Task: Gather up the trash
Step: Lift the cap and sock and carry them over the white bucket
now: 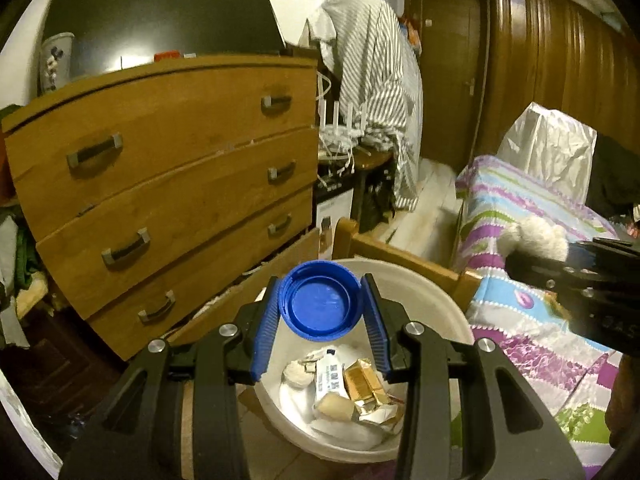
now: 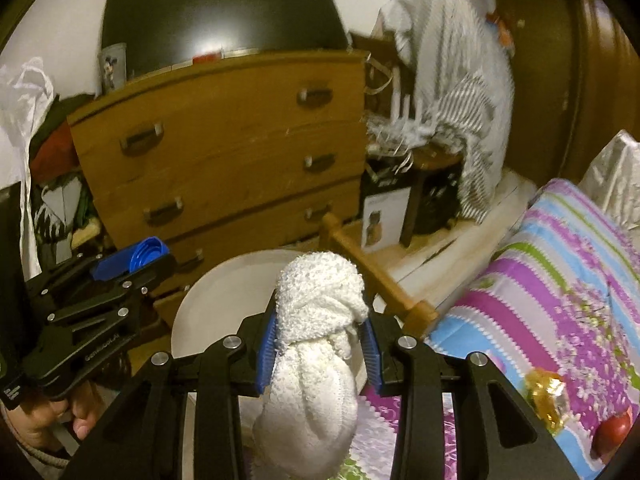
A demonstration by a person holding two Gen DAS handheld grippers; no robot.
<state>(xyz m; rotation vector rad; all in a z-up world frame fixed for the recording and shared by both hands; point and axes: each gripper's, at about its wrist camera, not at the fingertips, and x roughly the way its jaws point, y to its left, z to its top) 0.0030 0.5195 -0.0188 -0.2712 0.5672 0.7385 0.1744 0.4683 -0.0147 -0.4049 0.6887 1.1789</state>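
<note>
My left gripper (image 1: 321,307) is shut on a blue plastic lid (image 1: 320,300) and holds it above a white bin (image 1: 436,300). The bin holds trash: a white tube (image 1: 330,376), gold wrappers (image 1: 366,386) and crumpled paper. My right gripper (image 2: 318,334) is shut on a knotted white terry cloth (image 2: 316,344), near the bin's rim (image 2: 208,304). It also shows at the right of the left wrist view (image 1: 576,280), and the left gripper with the lid shows at the left of the right wrist view (image 2: 140,258).
A wooden chest of drawers (image 1: 168,184) stands behind the bin. A bed with a striped floral cover (image 2: 560,288) is at the right, with a gold wrapper (image 2: 546,398) and a red object (image 2: 614,432) on it. A wooden bed frame post (image 2: 420,312) stands by the bin.
</note>
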